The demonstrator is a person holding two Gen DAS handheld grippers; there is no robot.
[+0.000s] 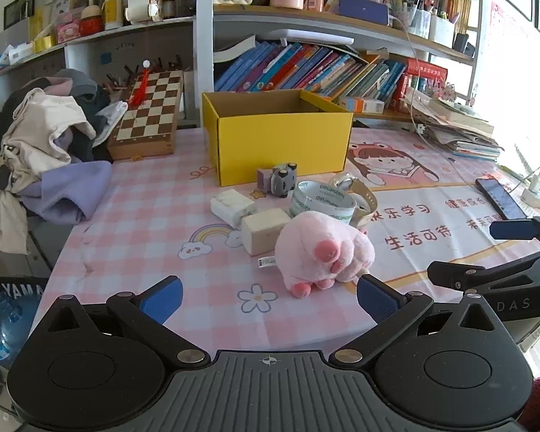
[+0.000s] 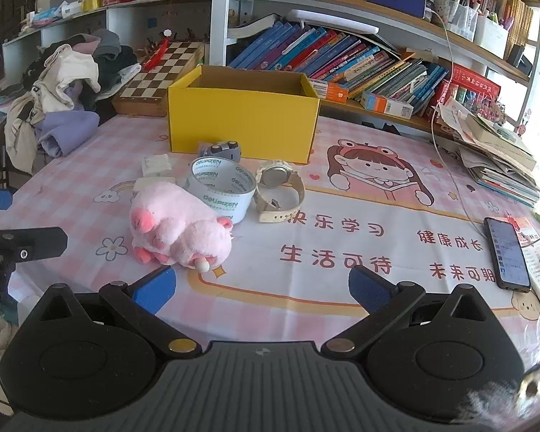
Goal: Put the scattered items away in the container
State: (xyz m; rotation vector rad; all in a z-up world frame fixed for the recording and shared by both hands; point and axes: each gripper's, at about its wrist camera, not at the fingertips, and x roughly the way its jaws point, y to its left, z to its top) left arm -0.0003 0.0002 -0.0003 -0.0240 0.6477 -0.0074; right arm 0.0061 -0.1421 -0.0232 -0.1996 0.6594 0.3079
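Note:
A yellow cardboard box (image 1: pixel 280 140) (image 2: pixel 241 122) stands open at the back of the table. In front of it lie a pink plush paw (image 1: pixel 320 252) (image 2: pixel 180 228), a tape roll (image 1: pixel 322 201) (image 2: pixel 221 189), a cream wristwatch (image 1: pixel 363 198) (image 2: pixel 279 190), a small grey toy car (image 1: pixel 279 178) (image 2: pixel 221 150), a white packet (image 1: pixel 232 207) (image 2: pixel 156 165) and a beige block (image 1: pixel 264 230) (image 2: pixel 151 183). My left gripper (image 1: pixel 270 298) is open, just short of the paw. My right gripper (image 2: pixel 262 288) is open over bare tablecloth, to the right of the paw.
A heap of clothes (image 1: pixel 43 151) (image 2: pixel 64 97) and a chessboard (image 1: pixel 149 111) (image 2: pixel 162 72) sit at the back left. A phone (image 1: pixel 500 198) (image 2: pixel 507 252) lies at the right edge with a cable. Stacked papers (image 2: pixel 500 154) and shelves of books (image 1: pixel 306 68) line the back.

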